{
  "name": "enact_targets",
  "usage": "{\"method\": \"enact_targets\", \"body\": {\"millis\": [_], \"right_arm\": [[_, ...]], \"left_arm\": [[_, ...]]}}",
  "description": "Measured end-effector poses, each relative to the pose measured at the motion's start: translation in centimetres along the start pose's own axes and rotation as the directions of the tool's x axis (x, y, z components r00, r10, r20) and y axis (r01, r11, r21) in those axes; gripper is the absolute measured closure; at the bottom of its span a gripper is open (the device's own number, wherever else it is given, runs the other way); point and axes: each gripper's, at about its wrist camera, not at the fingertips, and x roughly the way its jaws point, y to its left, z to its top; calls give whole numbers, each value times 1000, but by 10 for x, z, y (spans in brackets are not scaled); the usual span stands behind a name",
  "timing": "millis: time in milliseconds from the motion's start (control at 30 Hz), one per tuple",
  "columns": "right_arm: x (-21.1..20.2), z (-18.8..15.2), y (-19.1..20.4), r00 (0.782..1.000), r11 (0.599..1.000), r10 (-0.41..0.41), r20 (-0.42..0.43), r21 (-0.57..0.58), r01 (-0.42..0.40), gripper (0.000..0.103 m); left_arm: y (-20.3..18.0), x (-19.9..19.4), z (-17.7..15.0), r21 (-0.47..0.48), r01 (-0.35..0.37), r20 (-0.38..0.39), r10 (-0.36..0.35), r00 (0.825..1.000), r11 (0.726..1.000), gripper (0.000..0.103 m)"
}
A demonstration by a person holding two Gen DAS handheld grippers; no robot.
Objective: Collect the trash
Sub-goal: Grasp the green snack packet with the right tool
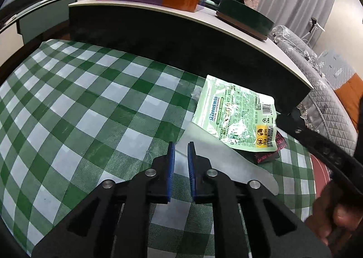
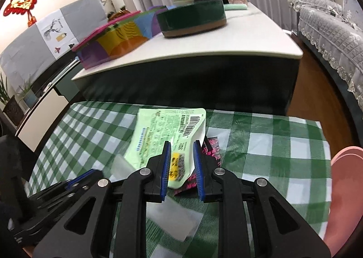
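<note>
Hovering right tongs (image 2: pixel 181 151) over green wrapper (image 2: pixel 163 135) | narrow gap | seemingly untouched

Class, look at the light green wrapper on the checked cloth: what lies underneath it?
A dark wrapper with pink print sticks out from under the light green wrapper. Only its edge shows; the rest is covered.

Checked cloth (image 1: pixel 74 103) left of green wrapper (image 1: pixel 238 112) open; dark cabinet front (image 1: pixel 181 53) blocks beyond.

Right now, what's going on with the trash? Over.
Left gripper jaws slightly apart, empty. Right gripper jaws part open over the green wrapper, no grip. Dark wrapper underneath. Nothing blocking.
</note>
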Motion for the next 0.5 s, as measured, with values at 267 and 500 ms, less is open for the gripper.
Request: {"method": "enact_targets", "body": {"millis": [267, 500], "right_arm": [[18, 1, 3, 1000, 1000, 16, -25, -21, -16, 97], [-13, 9, -3, 998, 1000, 10, 64, -22, -9, 100]], "left_arm": [[-4, 8, 1, -10, 35, -23, -35, 999, 999, 80], [-22, 22, -1, 3, 53, -42, -53, 998, 999, 48]]}}
